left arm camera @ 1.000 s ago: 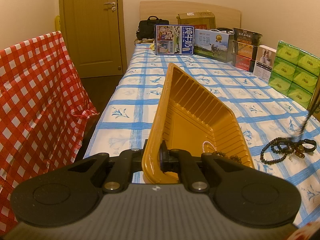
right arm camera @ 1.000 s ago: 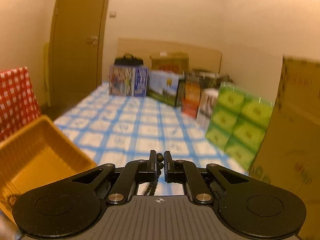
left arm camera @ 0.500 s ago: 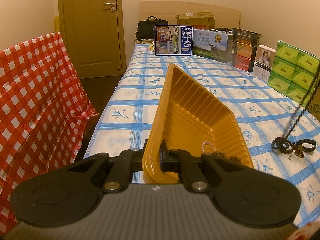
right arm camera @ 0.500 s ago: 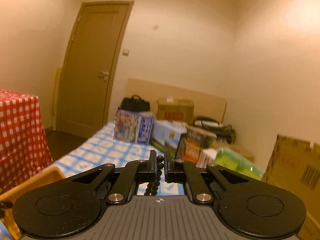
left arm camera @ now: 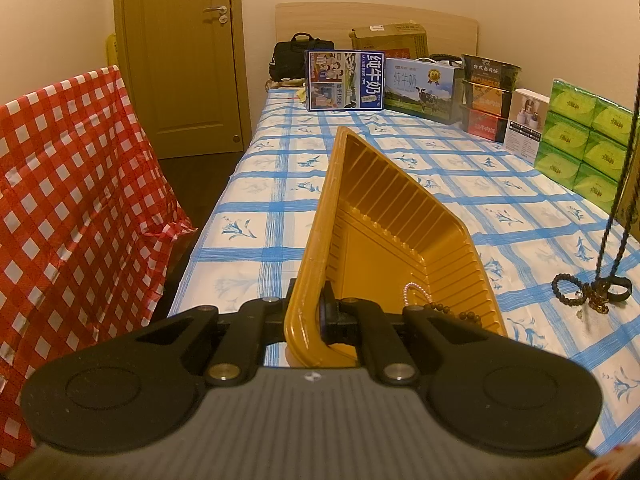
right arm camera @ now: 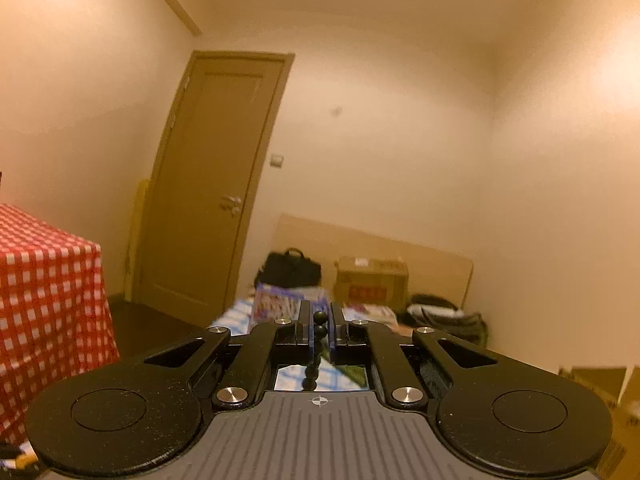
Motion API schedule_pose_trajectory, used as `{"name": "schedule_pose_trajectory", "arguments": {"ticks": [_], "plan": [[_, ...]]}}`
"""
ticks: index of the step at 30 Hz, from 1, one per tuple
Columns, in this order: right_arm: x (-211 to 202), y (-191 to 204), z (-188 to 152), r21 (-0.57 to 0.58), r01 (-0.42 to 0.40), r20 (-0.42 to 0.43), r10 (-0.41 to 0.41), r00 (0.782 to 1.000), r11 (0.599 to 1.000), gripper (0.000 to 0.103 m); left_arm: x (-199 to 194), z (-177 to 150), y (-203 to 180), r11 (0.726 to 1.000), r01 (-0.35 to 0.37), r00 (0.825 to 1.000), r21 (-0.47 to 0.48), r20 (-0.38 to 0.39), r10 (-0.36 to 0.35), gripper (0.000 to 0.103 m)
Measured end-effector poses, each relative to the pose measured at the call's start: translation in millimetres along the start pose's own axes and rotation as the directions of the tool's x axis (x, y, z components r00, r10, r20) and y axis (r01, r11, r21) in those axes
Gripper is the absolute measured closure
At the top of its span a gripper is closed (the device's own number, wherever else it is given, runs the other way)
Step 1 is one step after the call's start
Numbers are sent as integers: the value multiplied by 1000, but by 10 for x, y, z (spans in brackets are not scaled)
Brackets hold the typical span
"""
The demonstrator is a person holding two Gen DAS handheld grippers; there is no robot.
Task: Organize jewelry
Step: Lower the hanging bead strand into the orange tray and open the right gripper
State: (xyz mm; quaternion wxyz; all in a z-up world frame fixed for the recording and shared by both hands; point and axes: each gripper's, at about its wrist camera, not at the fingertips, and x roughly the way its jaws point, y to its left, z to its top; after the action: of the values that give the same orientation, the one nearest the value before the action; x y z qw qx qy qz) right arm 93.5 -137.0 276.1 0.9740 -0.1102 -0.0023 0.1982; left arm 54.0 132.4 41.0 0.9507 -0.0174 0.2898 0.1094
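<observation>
Left gripper (left arm camera: pixel 311 314) is still clamped on the near rim of the yellow tray (left arm camera: pixel 384 240), which hasn't budged; pink bracelet (left arm camera: pixel 414 294) and brown beads (left arm camera: pixel 448 314) sit in its near corner. Right gripper (right arm camera: pixel 319 332) is pinching the dark bead necklace (right arm camera: pixel 318 338) and has gone higher than half a second ago. Right of the tray, the strands (left arm camera: pixel 618 208) hang almost taut now, only the tangled end (left arm camera: pixel 588 292) left on the blue checked cloth (left arm camera: pixel 520 208).

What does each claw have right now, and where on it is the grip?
Left claw pinches the yellow tray by its near rim. Right claw grips the dark bead strand at its upper end; the rest dangles.
</observation>
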Motion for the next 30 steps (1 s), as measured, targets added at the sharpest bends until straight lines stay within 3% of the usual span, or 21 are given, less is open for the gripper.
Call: {"name": "schedule_pose_trajectory", "arguments": {"ticks": [8, 14, 25, 30], "plan": [[53, 174, 320, -10, -83, 65, 84, 994, 996, 97, 2, -5, -11, 1000, -1, 1000, 2, 0, 1, 96], [254, 524, 375, -34, -185, 57, 187, 981, 982, 97, 0, -3, -12, 1000, 0, 1000, 2, 0, 0, 96], [777, 1127, 87, -50, -308, -85, 303, 949, 950, 97, 25, 14, -5, 1000, 4, 1000, -2, -2, -4, 96], [1022, 1311, -241, -36, -372, -210, 356, 910, 928, 97, 42, 14, 8, 1000, 5, 1000, -4, -3, -5, 96]]}}
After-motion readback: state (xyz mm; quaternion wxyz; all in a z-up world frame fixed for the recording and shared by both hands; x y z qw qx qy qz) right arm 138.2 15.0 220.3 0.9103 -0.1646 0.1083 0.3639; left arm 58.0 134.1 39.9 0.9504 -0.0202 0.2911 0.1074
